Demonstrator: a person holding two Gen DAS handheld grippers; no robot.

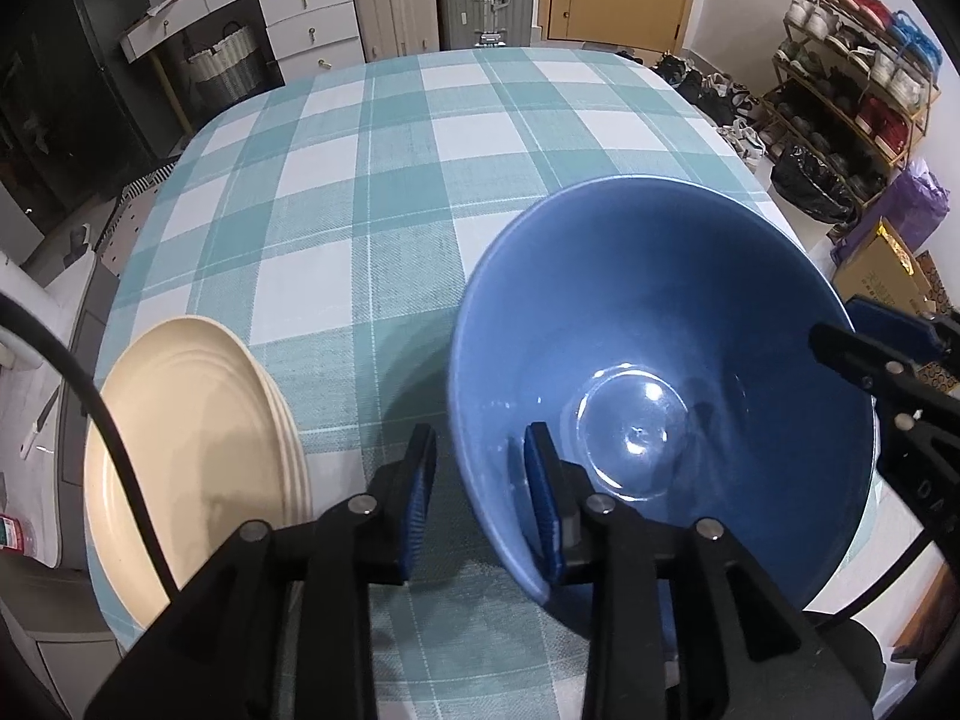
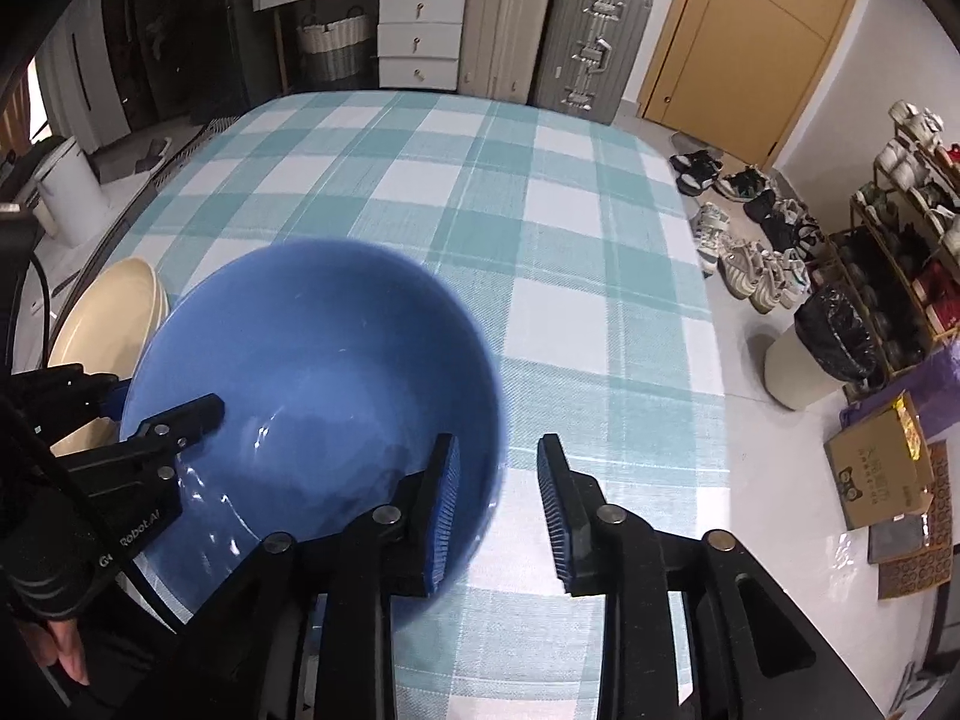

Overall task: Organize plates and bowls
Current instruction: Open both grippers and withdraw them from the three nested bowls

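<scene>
Nearest the left wrist camera, the left gripper (image 1: 480, 495) straddles the near-left rim of the blue bowl (image 1: 690, 324): one ribbed blue pad sits inside the wall and the other outside, and a visible gap on the outer side shows the fingers apart, not clamped. The right gripper (image 2: 498, 507) straddles the bowl's right rim the same way, its left pad inside the wall and its right pad out over the cloth. Blur on the rim makes contact at the inner pad hard to judge, but the fingers look apart there too.

The bowl is deep, round and glossy, likely glazed ceramic, with a flat circular base that reflects light. It stands on the near part of the table (image 1: 384, 192), which is covered by a woven teal-and-white checked cloth.

Just left of the bowl, a stack of cream plates (image 1: 198, 456) with smooth, ringed rims lies at the table's near-left edge. The left view shows the layered plate edges clearly, while the right view shows only a sliver of them (image 2: 114, 312).

Only the right view shows a person's hand (image 2: 66, 654) in a dark sleeve at the lower left.

Farther off stand suitcases (image 2: 594, 42), white drawers (image 2: 420, 42), and a shoe rack (image 1: 852, 78).
</scene>
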